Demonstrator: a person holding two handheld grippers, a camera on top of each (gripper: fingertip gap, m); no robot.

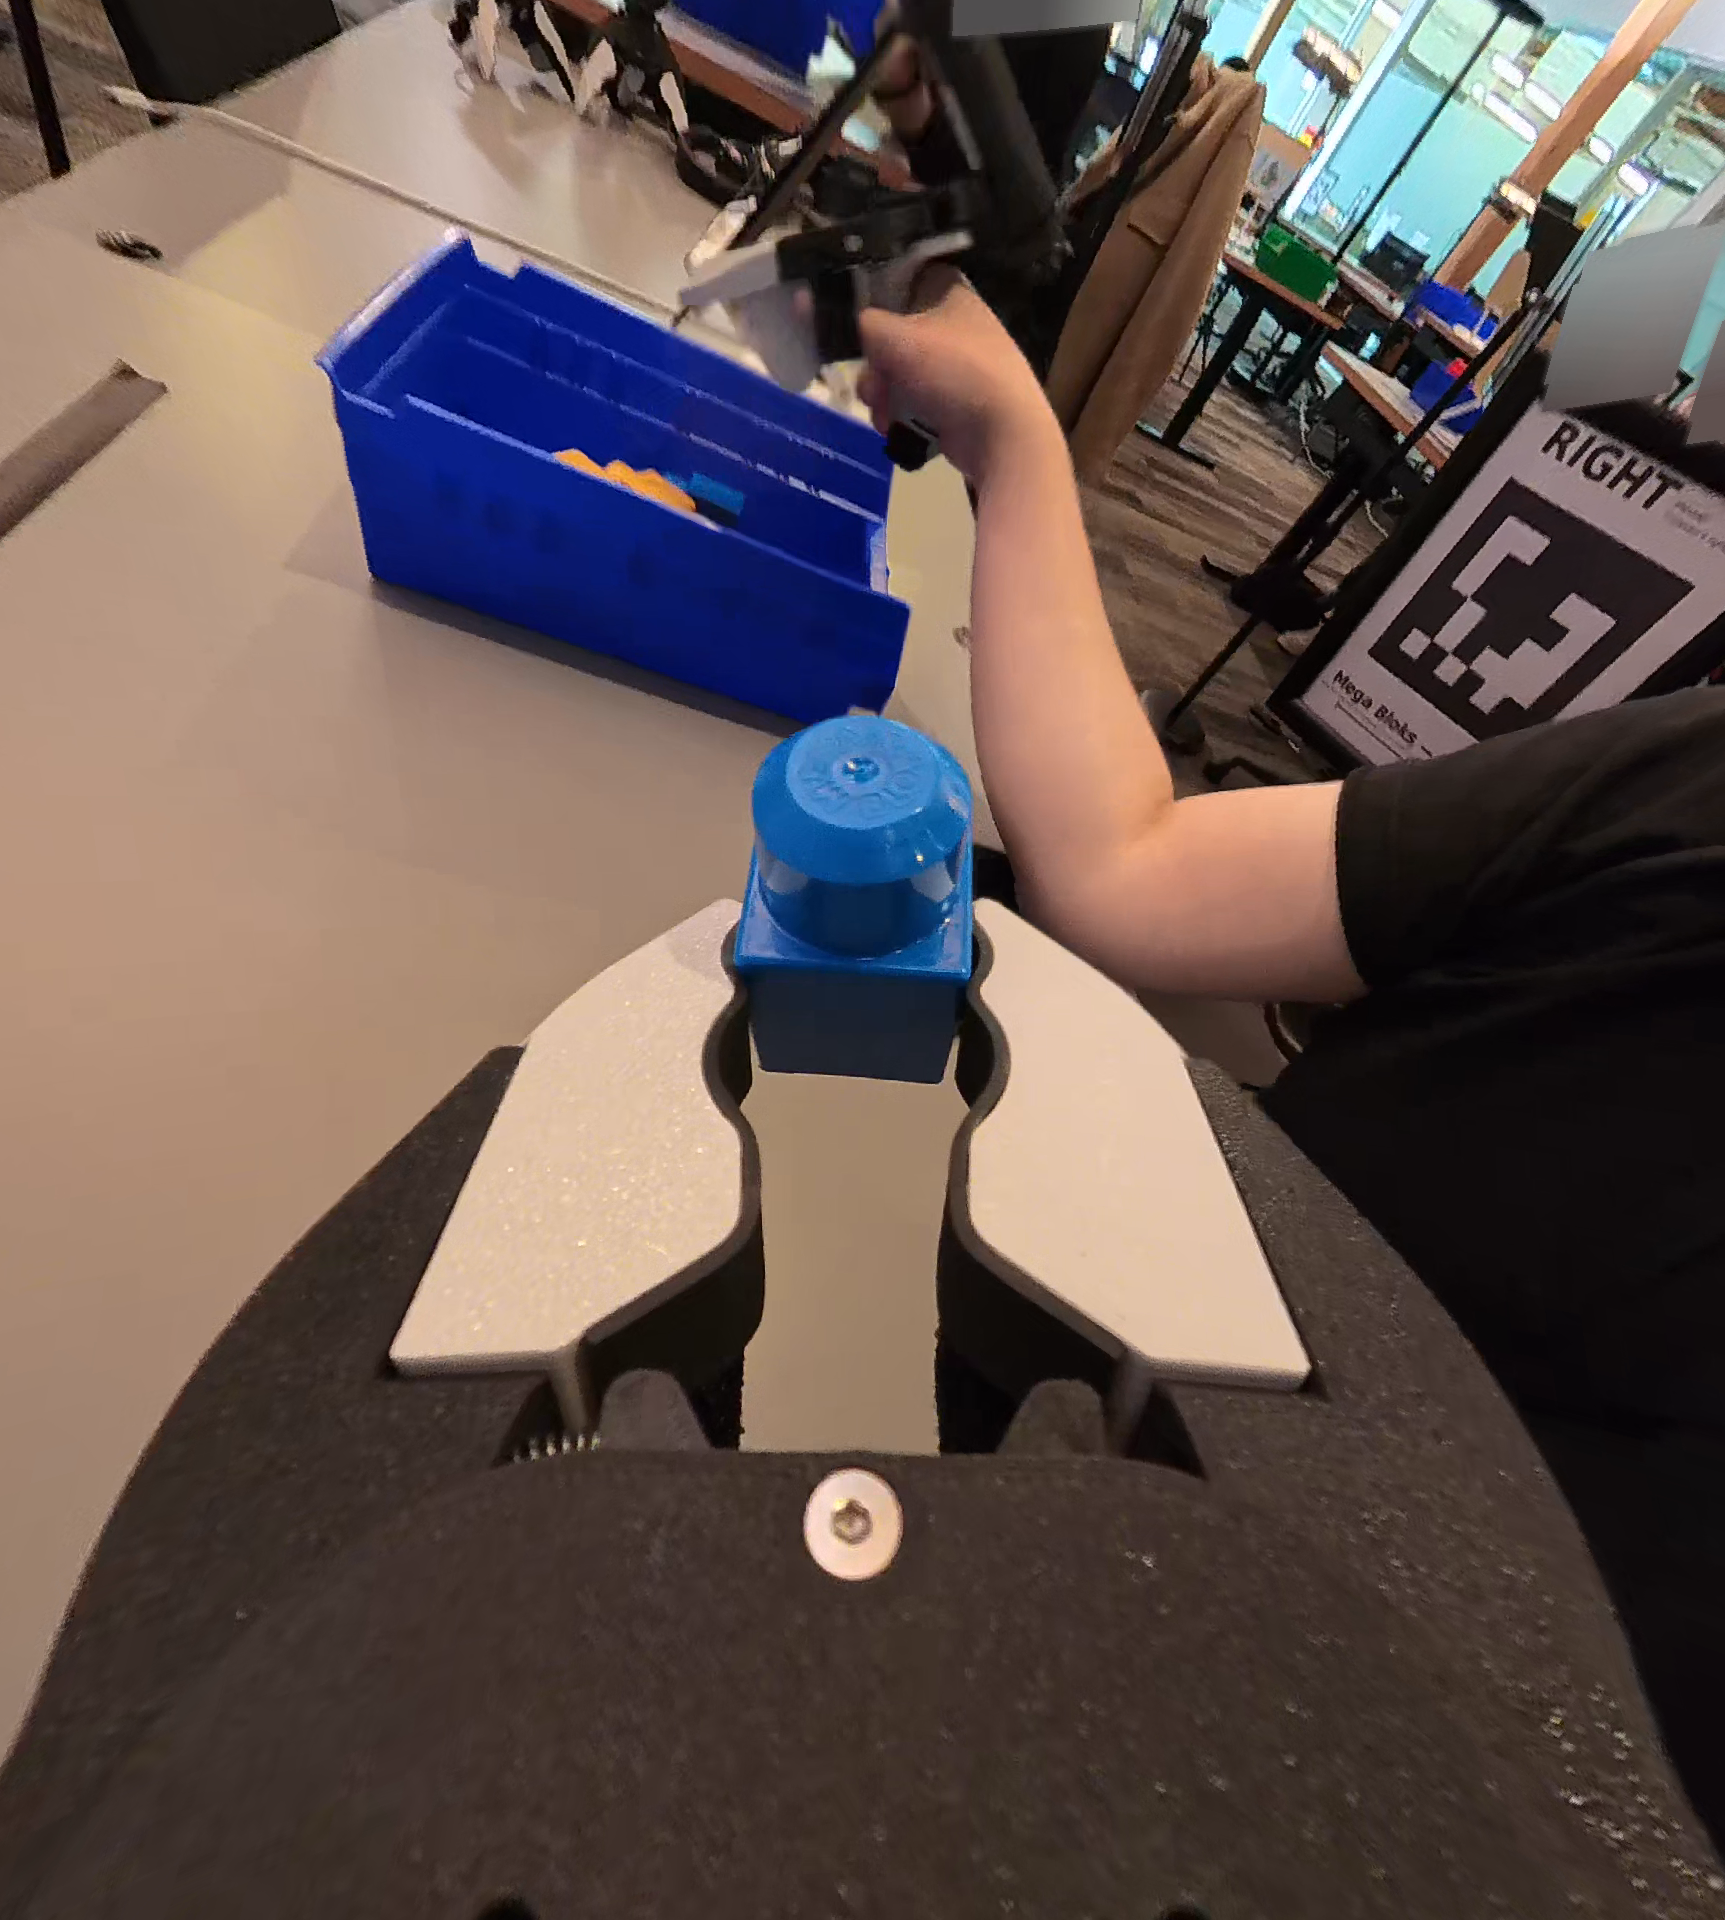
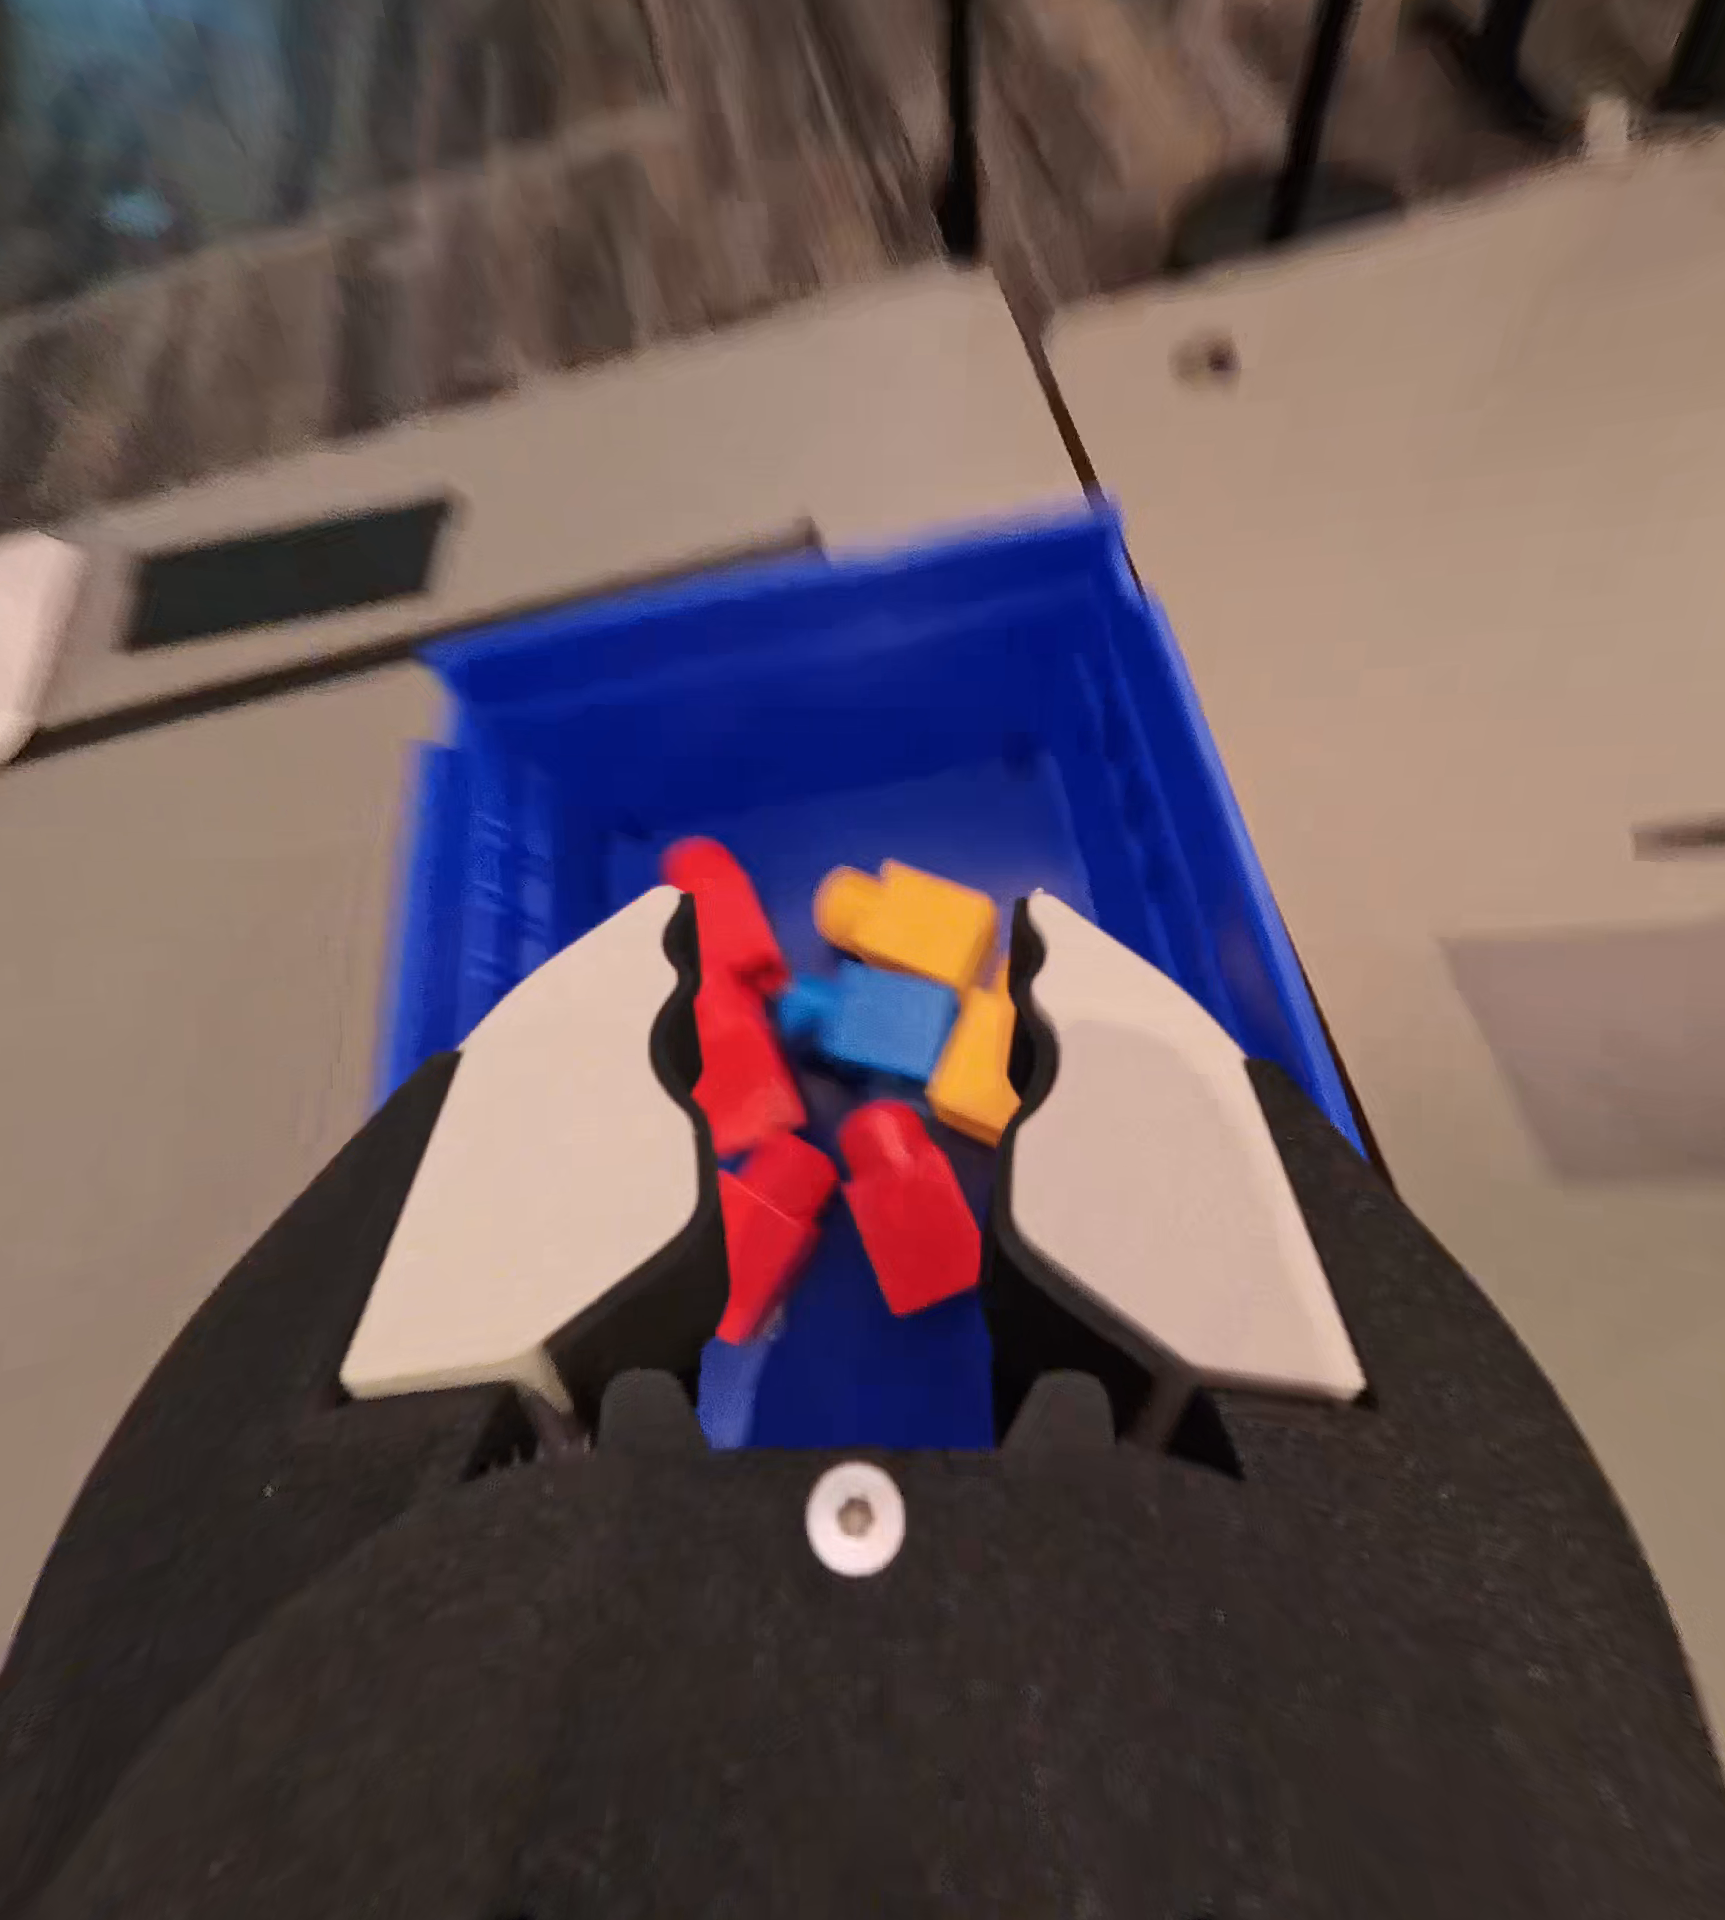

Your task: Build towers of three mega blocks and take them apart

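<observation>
Seven loose blocks point(image 2: 873, 1023) | inside blue bin point(image 2: 1190, 727) | right gripper point(image 2: 847, 914) above, spread

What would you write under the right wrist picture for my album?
Open right hand-held gripper above a blue bin of red, yellow and blue blocks.

Your two-finger grippers point(image 1: 853, 987) point(image 2: 847, 961) have grainy black foam-like bodies, pale grey contoured finger plates, and a silver hex screw point(image 1: 852, 1523); you wear a black short sleeve point(image 1: 1585, 862).
</observation>
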